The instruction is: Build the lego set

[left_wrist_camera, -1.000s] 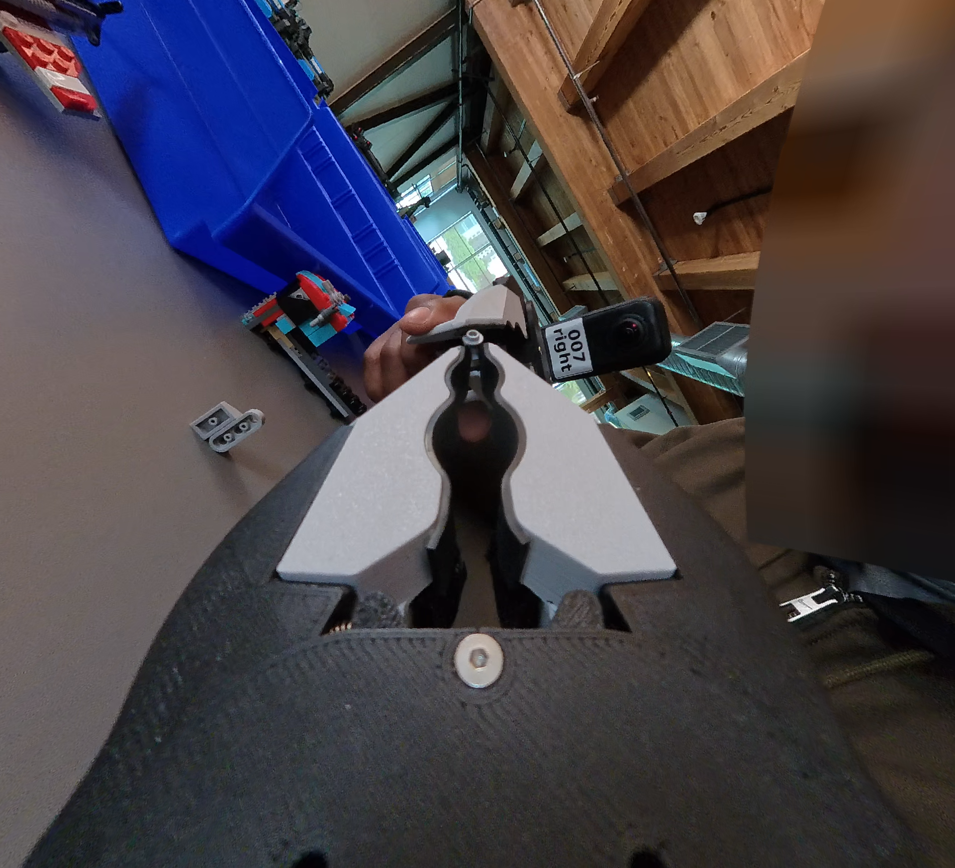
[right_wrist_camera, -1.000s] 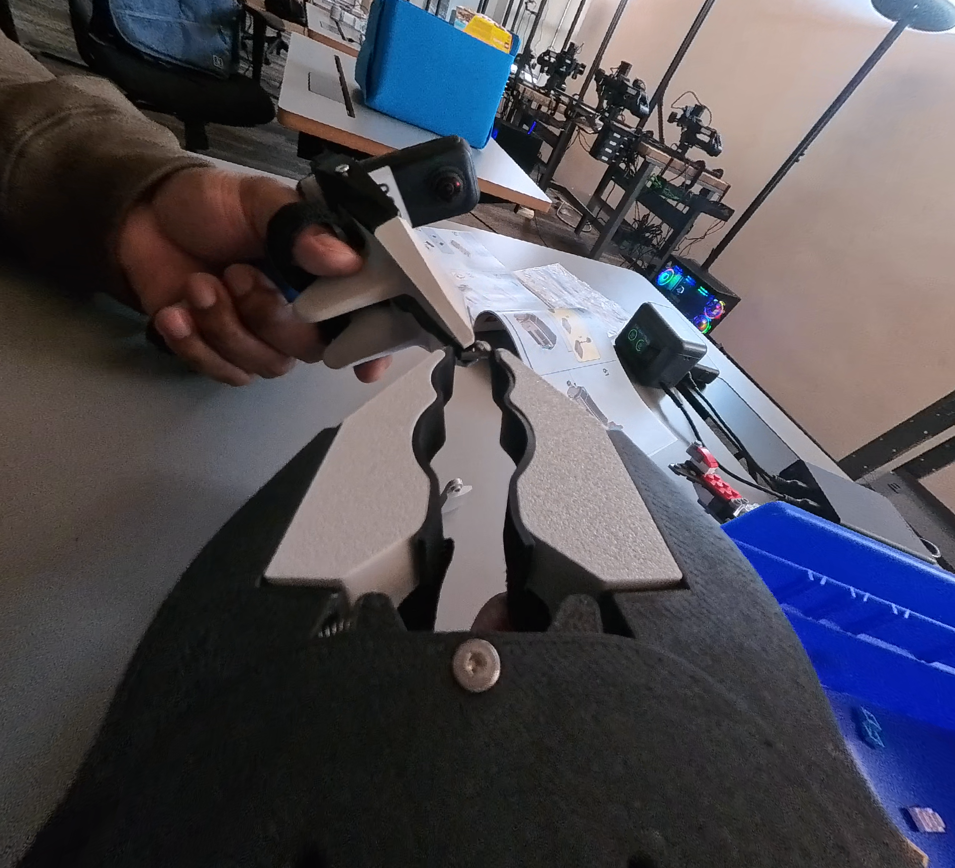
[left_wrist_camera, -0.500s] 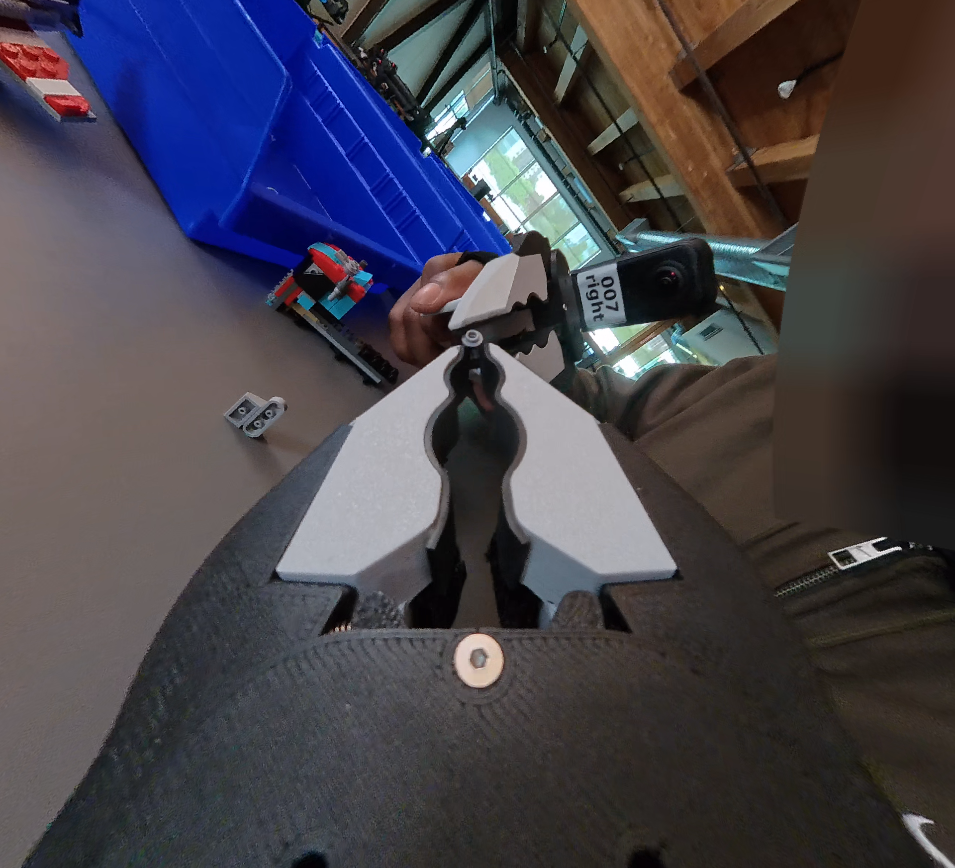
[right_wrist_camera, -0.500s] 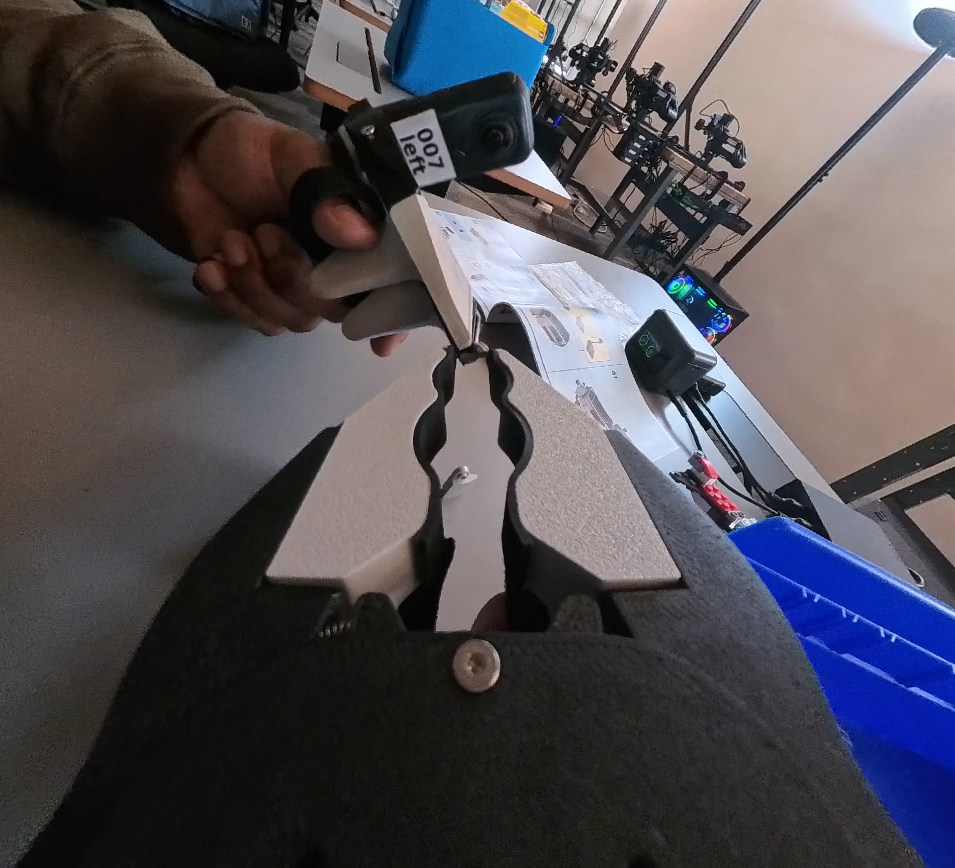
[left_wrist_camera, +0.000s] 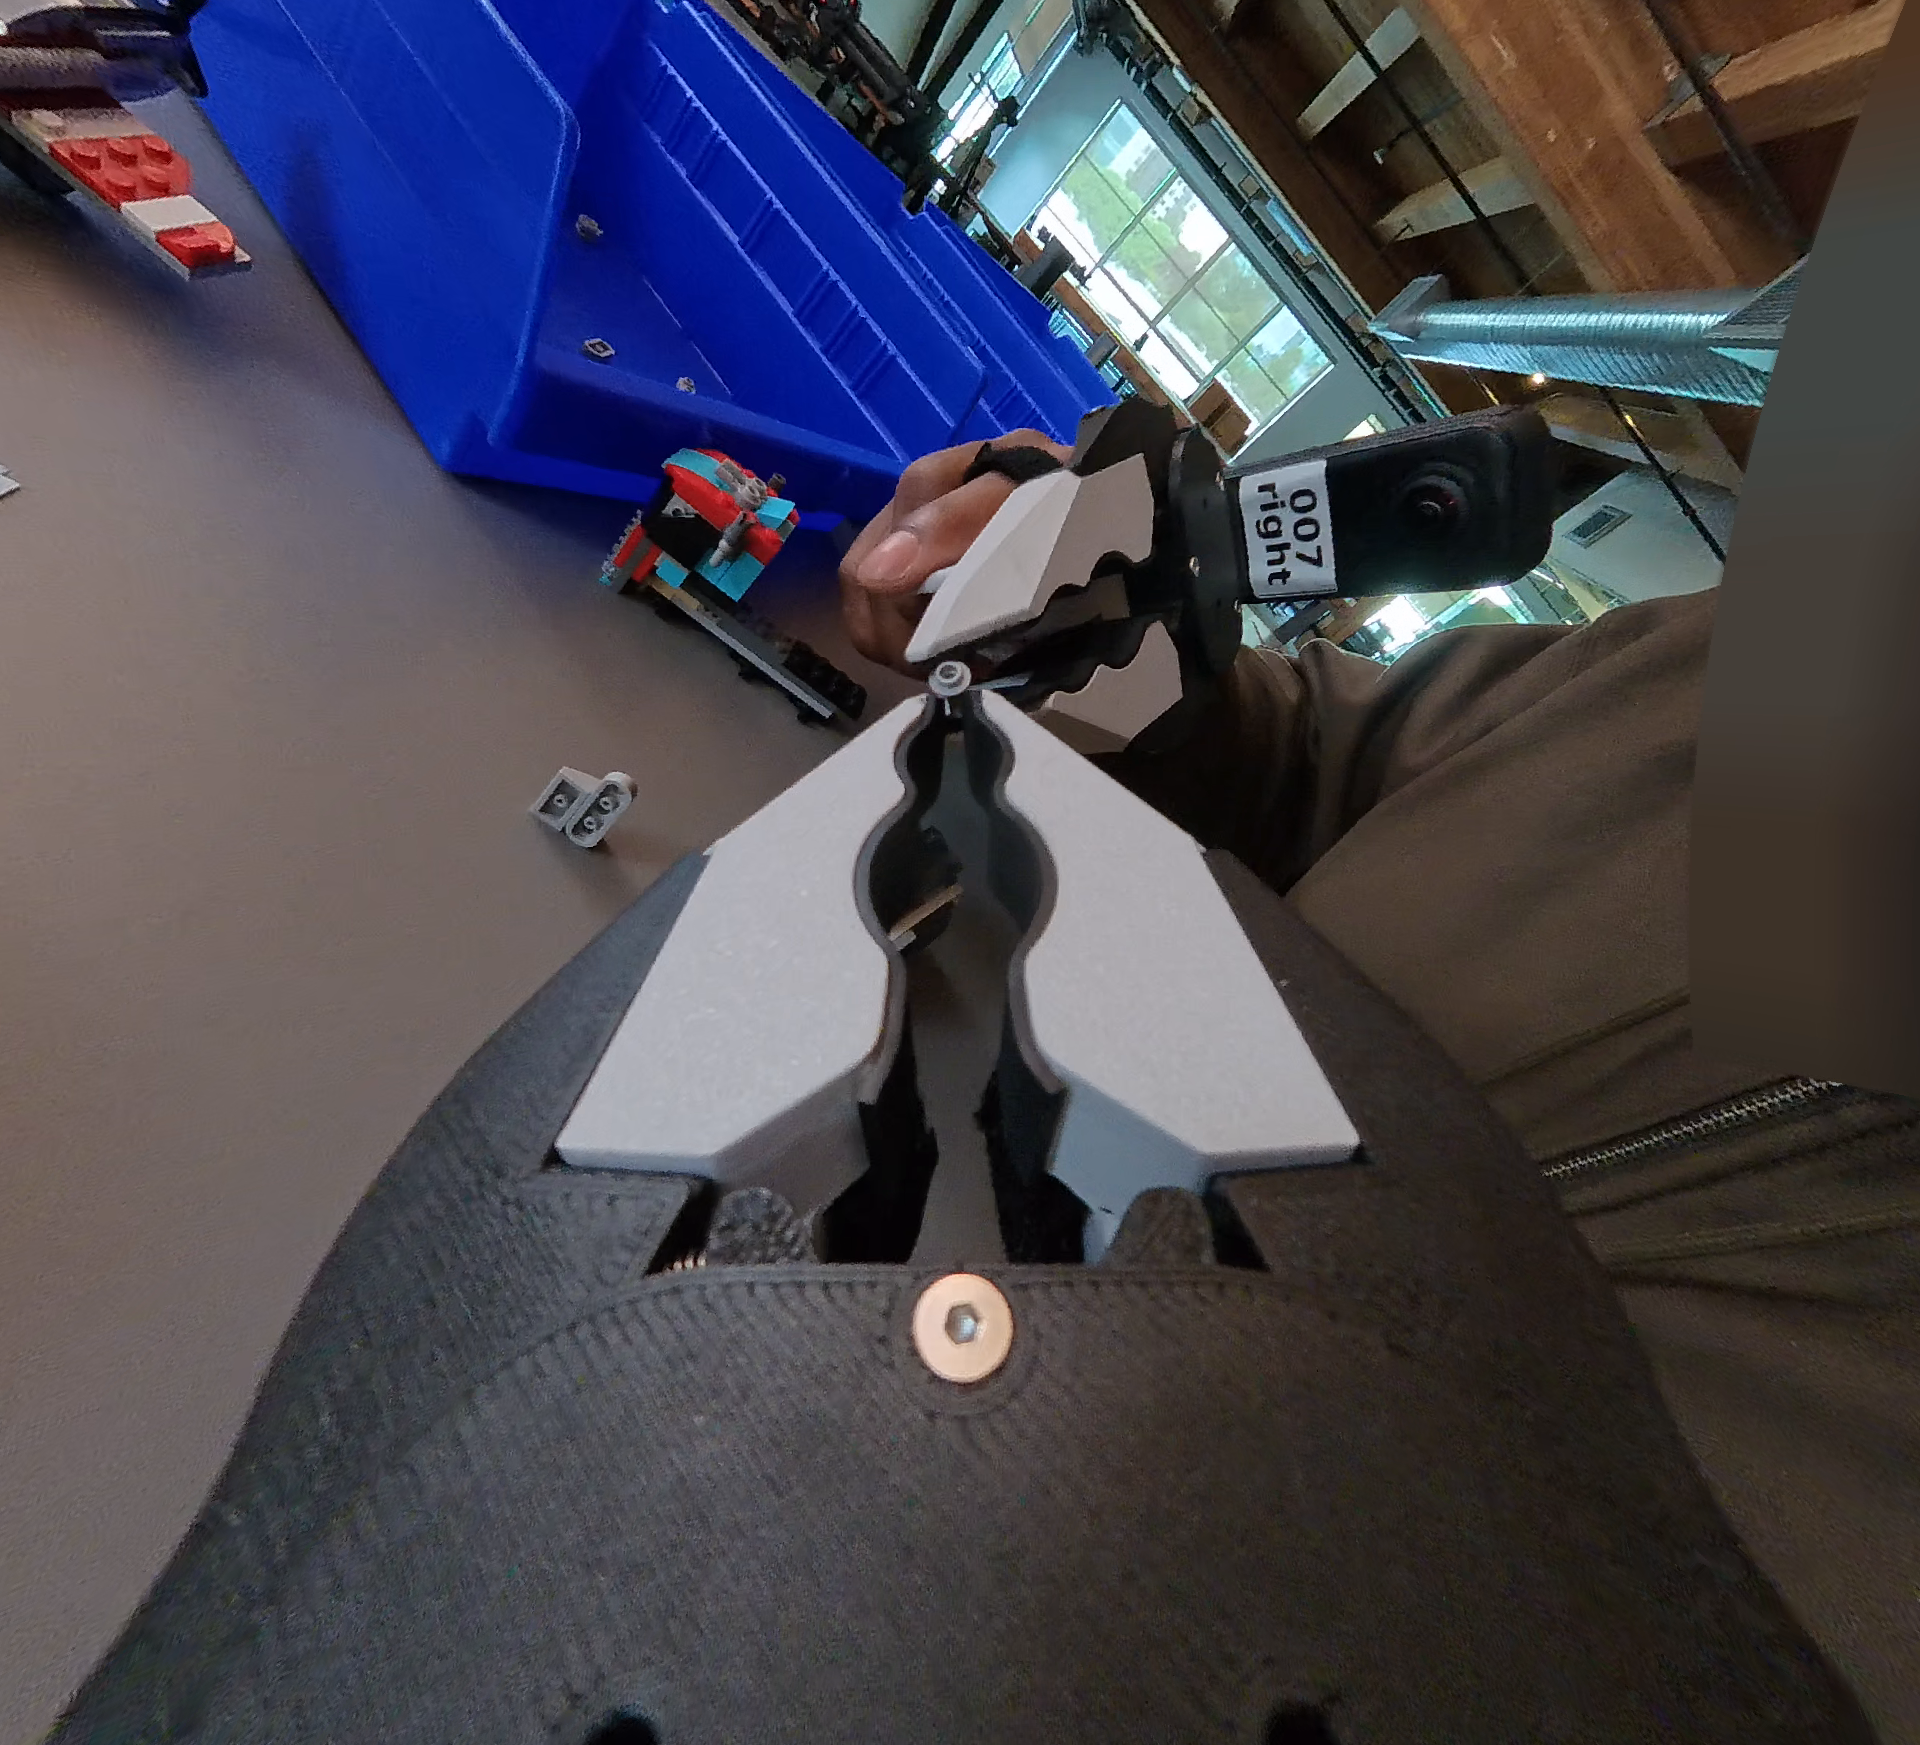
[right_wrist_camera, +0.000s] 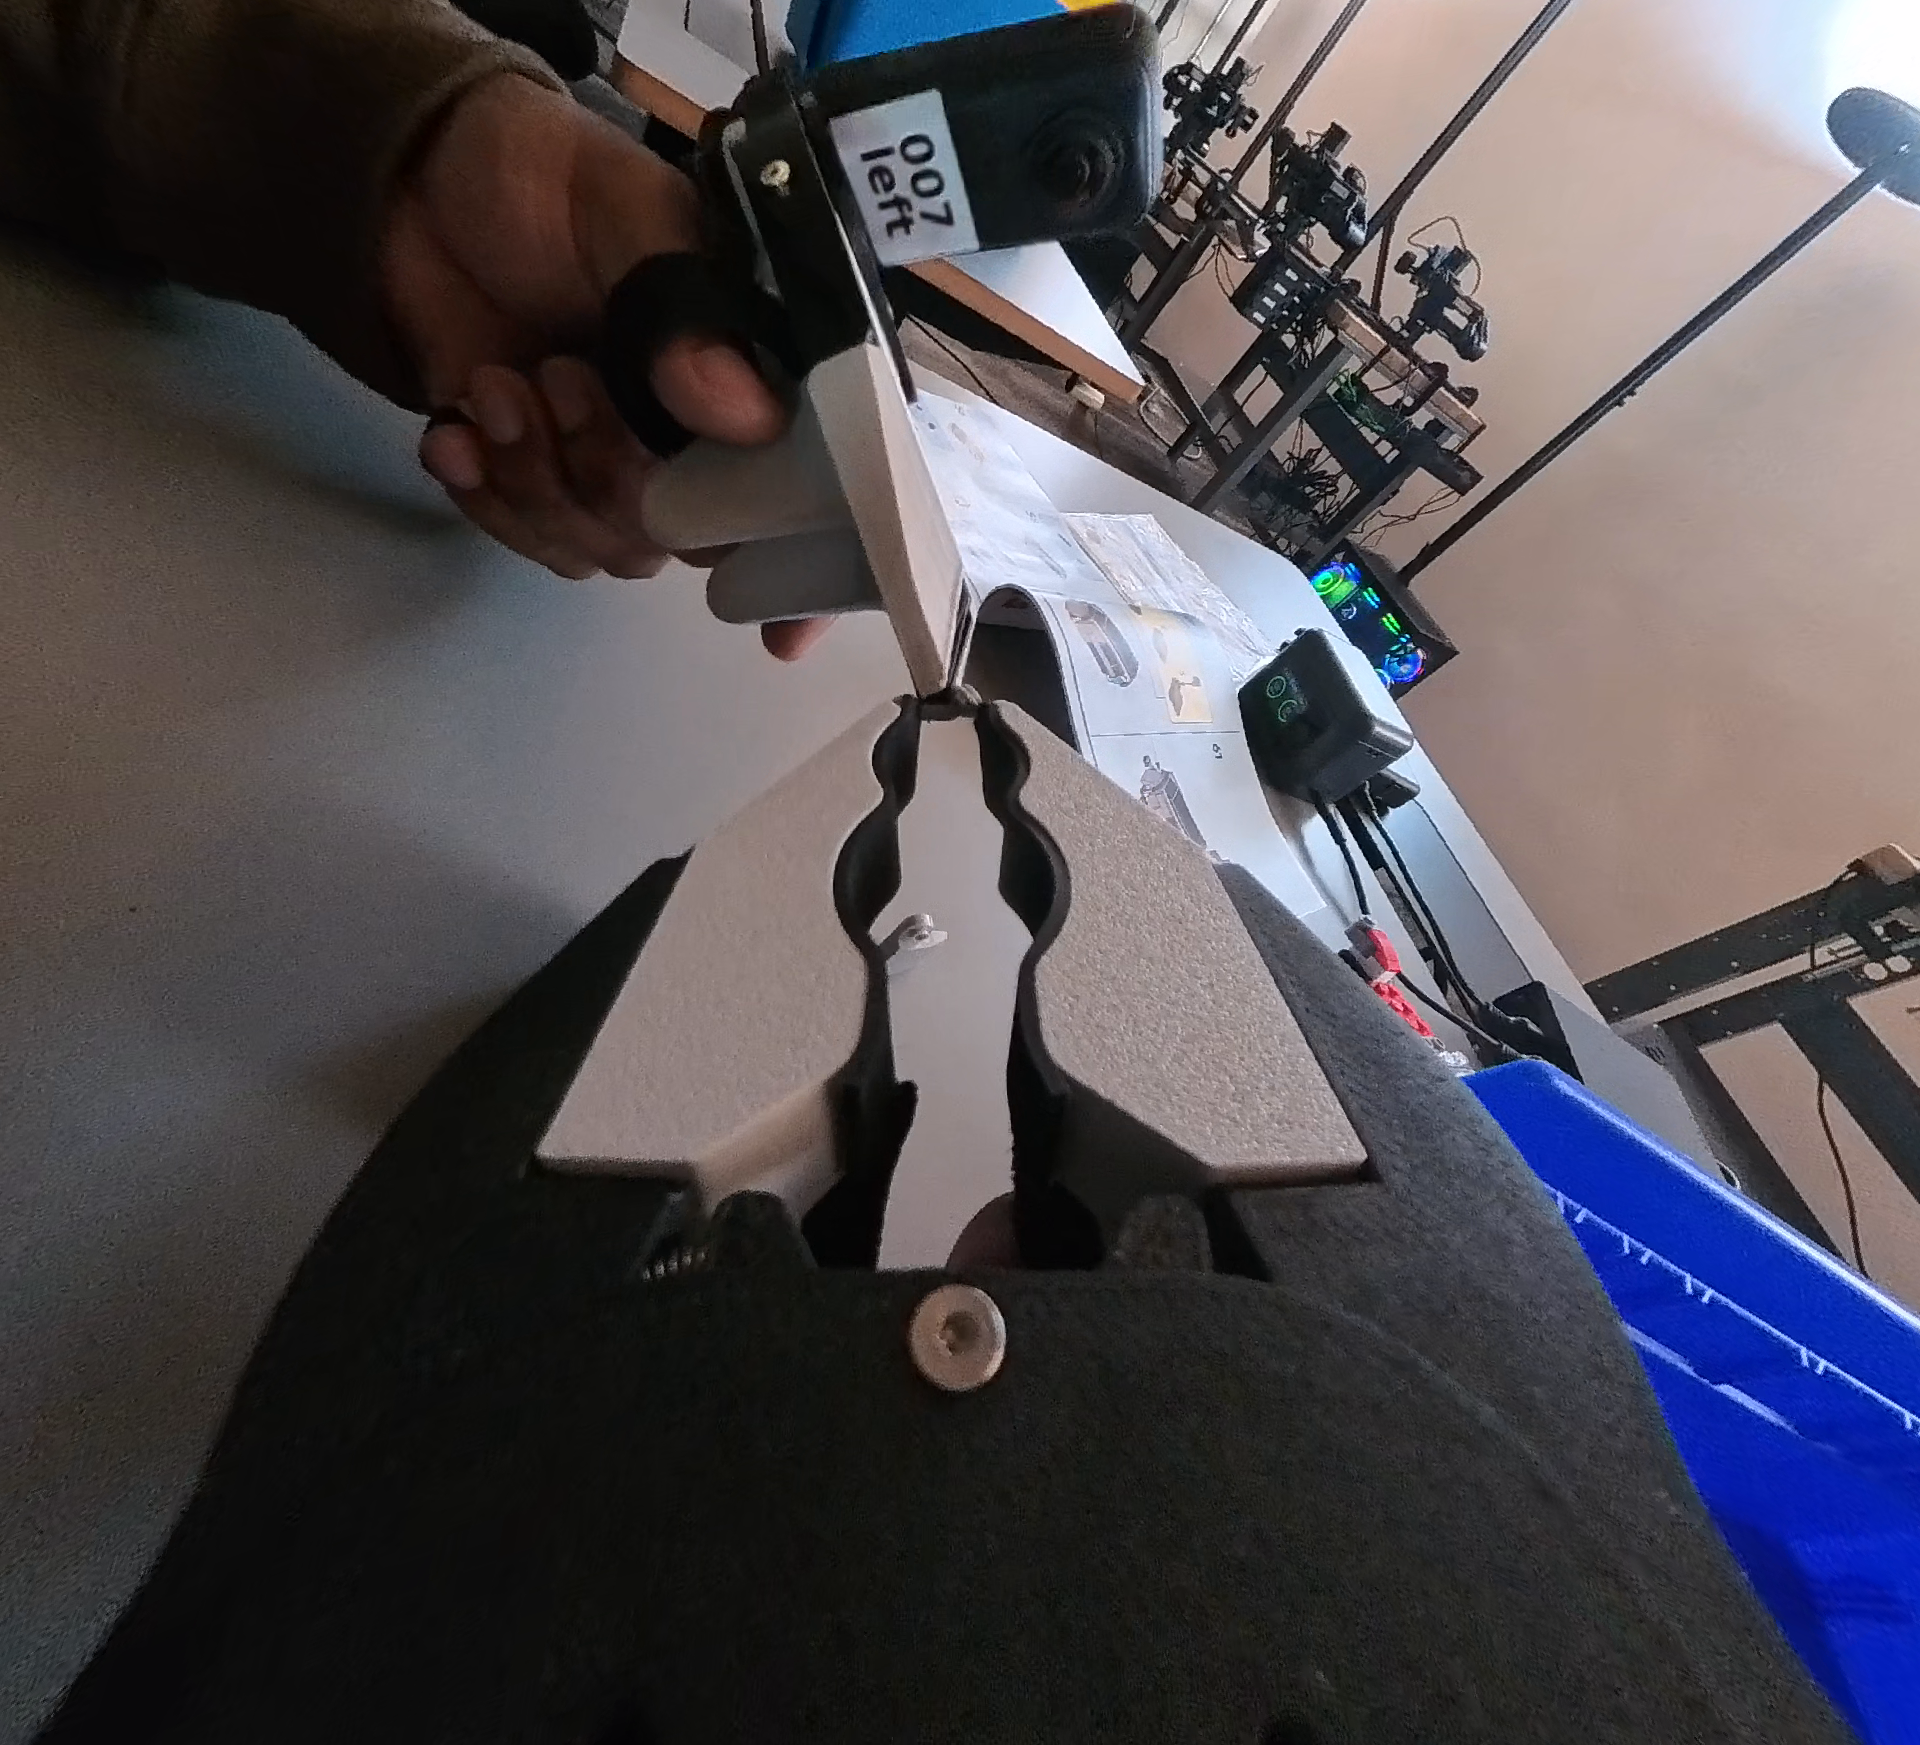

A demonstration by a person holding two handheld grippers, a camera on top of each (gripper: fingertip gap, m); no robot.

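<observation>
The left hand-held gripper (left_wrist_camera: 951, 706) pinches a small grey round brick piece (left_wrist_camera: 949, 679) at its tips; the right hand-held gripper (right_wrist_camera: 940, 708) clamps the same piece (tip to tip) above the bench (left_wrist_camera: 208, 656), near a blue bin (left_wrist_camera: 468, 137).

Left claw (left_wrist_camera: 951, 708) nearly closed, fingertips pinching a small grey round-headed piece (left_wrist_camera: 949, 679) at the very tip. Right claw (right_wrist_camera: 940, 710) closed on a small grey piece (right_wrist_camera: 943, 708), narrow gap between its fingers. The two claws meet tip to tip, roughly crosswise, both raised off the counter. Left hand (right_wrist_camera: 561, 407) wraps its handle, one finger through the black trigger loop. Right hand (left_wrist_camera: 914, 532) grips likewise. Both forearms in olive-brown sleeves.
</observation>
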